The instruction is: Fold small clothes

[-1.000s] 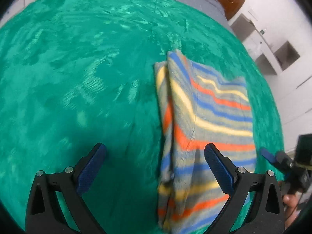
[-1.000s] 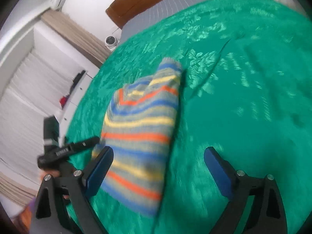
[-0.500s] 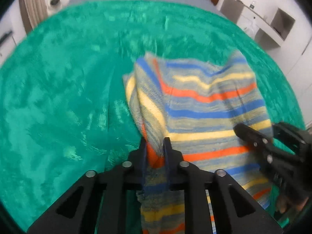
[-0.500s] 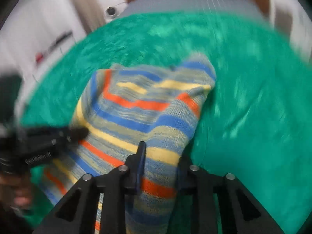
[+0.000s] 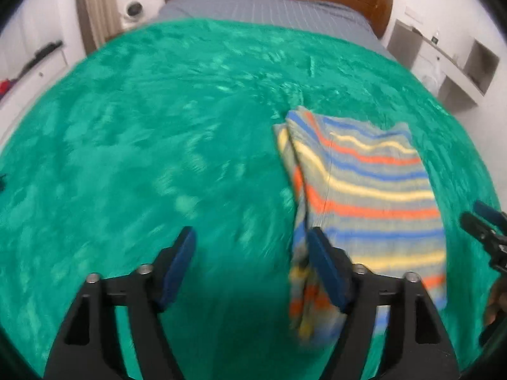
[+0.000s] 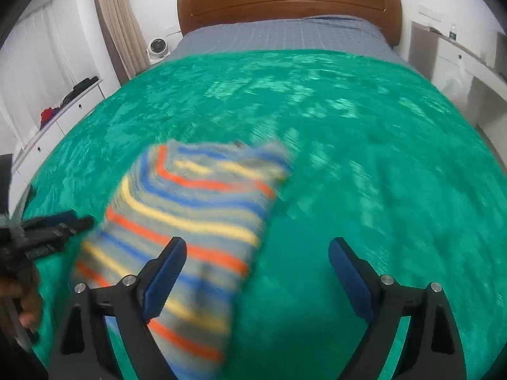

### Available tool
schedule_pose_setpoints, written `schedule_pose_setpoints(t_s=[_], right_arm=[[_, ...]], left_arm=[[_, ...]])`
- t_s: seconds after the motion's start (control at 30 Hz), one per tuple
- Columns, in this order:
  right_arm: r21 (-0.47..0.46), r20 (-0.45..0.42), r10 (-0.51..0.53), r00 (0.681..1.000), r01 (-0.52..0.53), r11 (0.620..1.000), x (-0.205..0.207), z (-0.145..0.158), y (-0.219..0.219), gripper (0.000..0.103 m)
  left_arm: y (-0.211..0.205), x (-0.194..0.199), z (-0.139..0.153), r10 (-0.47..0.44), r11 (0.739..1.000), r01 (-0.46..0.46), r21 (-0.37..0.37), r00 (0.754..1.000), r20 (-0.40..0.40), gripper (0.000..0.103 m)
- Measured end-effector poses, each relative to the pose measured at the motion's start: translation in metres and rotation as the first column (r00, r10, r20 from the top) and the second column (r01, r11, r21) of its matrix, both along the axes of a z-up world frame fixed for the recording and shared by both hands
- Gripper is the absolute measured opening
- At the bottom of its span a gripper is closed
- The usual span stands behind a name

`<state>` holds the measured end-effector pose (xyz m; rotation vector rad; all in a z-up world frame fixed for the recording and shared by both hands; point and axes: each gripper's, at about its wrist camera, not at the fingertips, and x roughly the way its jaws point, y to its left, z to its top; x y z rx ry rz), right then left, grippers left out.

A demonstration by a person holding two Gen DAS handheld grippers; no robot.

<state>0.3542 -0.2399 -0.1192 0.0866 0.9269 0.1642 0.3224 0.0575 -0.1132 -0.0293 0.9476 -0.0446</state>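
We had the left gripper [image 5: 250,261] spread wide, nothing between its fingers, just left of the striped garment [image 5: 364,190]. The right gripper [image 6: 256,269] was spread too, empty, at the garment's right edge. The garment lay folded on the green blanket [image 5: 142,126], toward its right side. Both views blurred.

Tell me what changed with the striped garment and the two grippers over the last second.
Half a second ago both grippers were shut on the striped garment. Now the left gripper and right gripper have both opened and let it go, and it lies folded on the green blanket. The garment is still on the same part of the bed.
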Motion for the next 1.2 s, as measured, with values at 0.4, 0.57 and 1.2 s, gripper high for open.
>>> schedule_pose_setpoints(t_s=[0.4,0.57,1.2], right_arm=[[-0.023,0.122,0.025,0.992,-0.022,0.999,-0.178,0.058,-0.008,0.103],[-0.101,0.138,0.019,0.99,-0.005,0.995,-0.224,0.075,0.015,0.103],[-0.108,0.192,0.024,0.981,-0.003,0.994,-0.282,0.124,0.011,0.103]], left_arm=[[-0.011,-0.15,0.064,0.009,0.998,-0.02,0.052,0.98,0.2,0.103],[-0.03,-0.188,0.081,-0.055,0.998,0.045,0.053,0.974,0.218,0.103],[-0.058,-0.251,0.131,-0.078,0.996,0.058,0.073,0.947,0.313,0.103]])
